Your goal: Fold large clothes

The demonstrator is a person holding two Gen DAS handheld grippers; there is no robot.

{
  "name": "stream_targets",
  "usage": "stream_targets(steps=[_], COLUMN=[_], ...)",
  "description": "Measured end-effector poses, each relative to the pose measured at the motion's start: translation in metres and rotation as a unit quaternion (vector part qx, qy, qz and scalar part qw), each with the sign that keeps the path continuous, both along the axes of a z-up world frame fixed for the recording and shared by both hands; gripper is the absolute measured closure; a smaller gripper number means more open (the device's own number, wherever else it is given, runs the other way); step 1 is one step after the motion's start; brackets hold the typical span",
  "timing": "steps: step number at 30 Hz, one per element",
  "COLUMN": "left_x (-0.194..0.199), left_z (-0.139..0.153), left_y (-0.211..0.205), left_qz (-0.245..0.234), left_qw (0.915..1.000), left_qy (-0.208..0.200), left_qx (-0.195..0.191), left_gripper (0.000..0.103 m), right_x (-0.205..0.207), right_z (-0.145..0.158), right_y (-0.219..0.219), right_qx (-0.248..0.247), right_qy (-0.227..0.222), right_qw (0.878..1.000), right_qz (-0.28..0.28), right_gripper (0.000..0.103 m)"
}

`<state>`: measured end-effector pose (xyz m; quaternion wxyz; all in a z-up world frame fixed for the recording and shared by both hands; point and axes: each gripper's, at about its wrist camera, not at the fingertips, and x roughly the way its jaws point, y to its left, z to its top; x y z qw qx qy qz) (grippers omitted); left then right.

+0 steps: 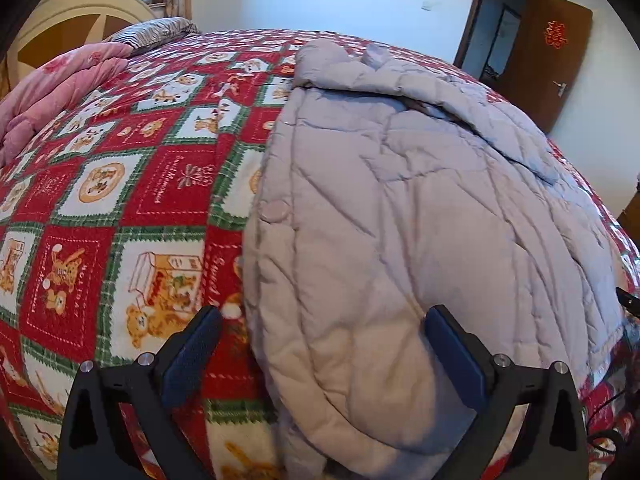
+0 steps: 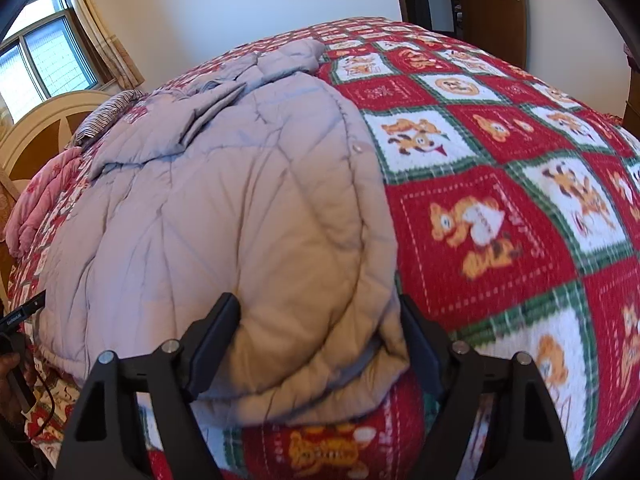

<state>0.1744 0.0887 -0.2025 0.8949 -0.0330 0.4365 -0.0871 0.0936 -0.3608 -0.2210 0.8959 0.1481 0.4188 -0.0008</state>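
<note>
A pale grey quilted coat (image 1: 400, 200) lies flat on the bed, hem toward me and collar at the far end. My left gripper (image 1: 323, 314) hovers open over the hem's left corner. One finger is above the blanket and the other above the padding, with the coat's snap-button edge (image 1: 274, 212) running between them. In the right wrist view the coat (image 2: 240, 200) fills the left half. My right gripper (image 2: 318, 302) straddles the hem's right corner. The padded corner bulges between its wide-set fingers (image 2: 212, 332). I see no firm pinch.
A red, white and green bear-print blanket (image 1: 120, 200) (image 2: 500, 160) covers the bed. A folded pink quilt (image 1: 60, 84), a striped pillow (image 1: 156, 30) and a cream headboard (image 1: 72, 12) lie at the head end. A brown door (image 1: 540, 60) stands open beyond. A hand and cable (image 2: 12, 364) show at the left edge.
</note>
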Motion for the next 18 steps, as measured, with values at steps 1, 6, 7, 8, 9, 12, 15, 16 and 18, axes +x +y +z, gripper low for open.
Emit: stream_targets(steps=[1,6,7,8,9,12,15,16,18], left_x=[-0.003,-0.01,-0.01,-0.01,-0.01,-0.013,-0.018,-0.019,-0.021], left_z=[0.001,0.003,0.003,0.002,0.003,0.006,0.015,0.018,0.026], left_y=[-0.003,-0.015,-0.015,-0.014,-0.014,-0.016,-0.018,-0.016,-0.012], left_qz=[-0.007,-0.038,-0.038,-0.038,-0.04,-0.052,-0.061,-0.062,-0.062], left_qw=[1.0,0.9993,0.9992,0.9992,0.9991,0.9986,0.9978,0.9975,0.997], left_qy=[-0.001,0.0,0.001,0.003,0.003,-0.005,-0.028,-0.034,-0.044], left_qx=[-0.002,-0.007,-0.009,-0.011,-0.017,-0.012,-0.001,-0.004,-0.013], left_gripper=[0.006,0.023,0.024,0.026,0.035,0.065,0.084,0.085,0.089], right_x=[-0.002,-0.013,-0.014,-0.016,-0.017,-0.019,-0.022,-0.022,-0.024], right_z=[0.0,-0.001,-0.001,0.0,0.0,0.0,0.002,0.004,0.006], right_y=[0.001,0.003,0.004,0.005,0.006,0.006,0.007,0.008,0.009], right_qx=[0.001,0.018,0.021,0.022,0.023,0.031,0.036,0.035,0.036], right_qy=[-0.001,-0.004,-0.005,-0.006,-0.007,-0.012,-0.022,-0.026,-0.033], right_qw=[1.0,1.0,1.0,1.0,1.0,0.999,0.999,0.999,0.999], right_qz=[0.0,-0.002,-0.001,0.0,0.0,0.003,0.006,0.007,0.008], right_gripper=[0.025,0.037,0.041,0.042,0.045,0.057,0.077,0.081,0.085])
